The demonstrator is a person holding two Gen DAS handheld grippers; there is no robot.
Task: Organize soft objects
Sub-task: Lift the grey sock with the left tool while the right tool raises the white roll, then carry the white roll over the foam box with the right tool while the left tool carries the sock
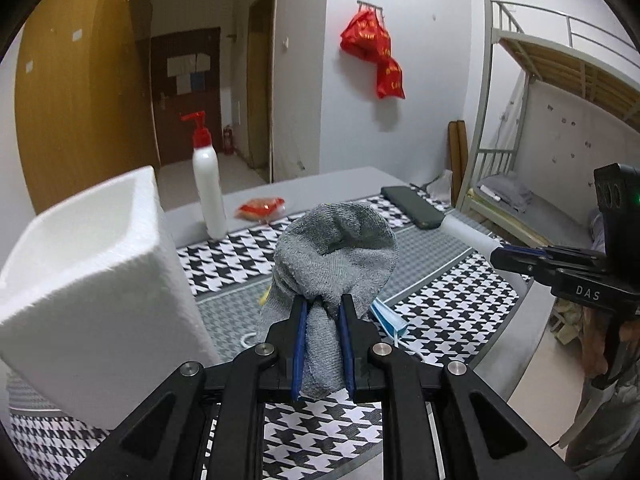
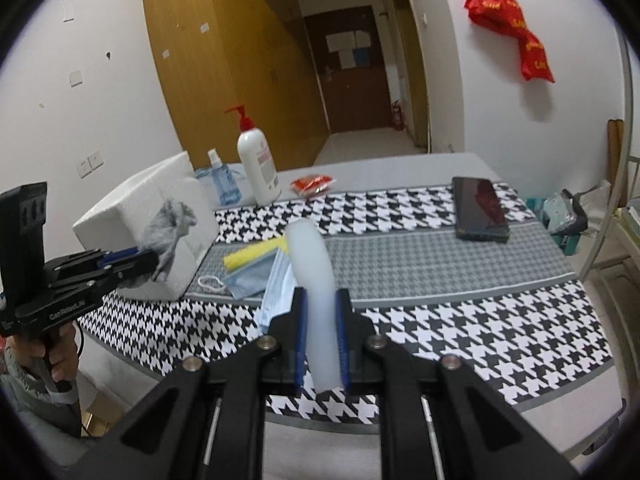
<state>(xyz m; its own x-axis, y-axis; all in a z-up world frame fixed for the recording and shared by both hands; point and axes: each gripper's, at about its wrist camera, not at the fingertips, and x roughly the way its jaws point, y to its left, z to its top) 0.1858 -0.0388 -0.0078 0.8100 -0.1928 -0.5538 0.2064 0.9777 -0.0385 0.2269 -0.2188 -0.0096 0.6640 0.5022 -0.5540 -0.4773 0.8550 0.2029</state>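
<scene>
Houndstooth-patterned table cloth (image 1: 452,316) beneath both tools: left gripper (image 1: 323,304) clamps a bunched, nubbly grey sock (image 1: 336,248) raised beside the white foam box (image 1: 92,264), while right gripper (image 2: 320,300) pinches a smooth translucent-white foam tube (image 2: 310,264).

Counted items: two grippers, left gripper (image 1: 324,300) and right gripper (image 2: 321,294); one grey sock (image 1: 336,256); one translucent white soft tube (image 2: 312,256); one white foam box (image 2: 160,224); one yellow sponge strip (image 2: 256,256); two blue face masks (image 2: 276,280); one white pump bottle (image 2: 256,164); one blue spray bottle (image 2: 224,184); one red packet (image 2: 312,184); one phone (image 2: 480,208); one houndstooth cloth (image 2: 460,320) covering the surface.
</scene>
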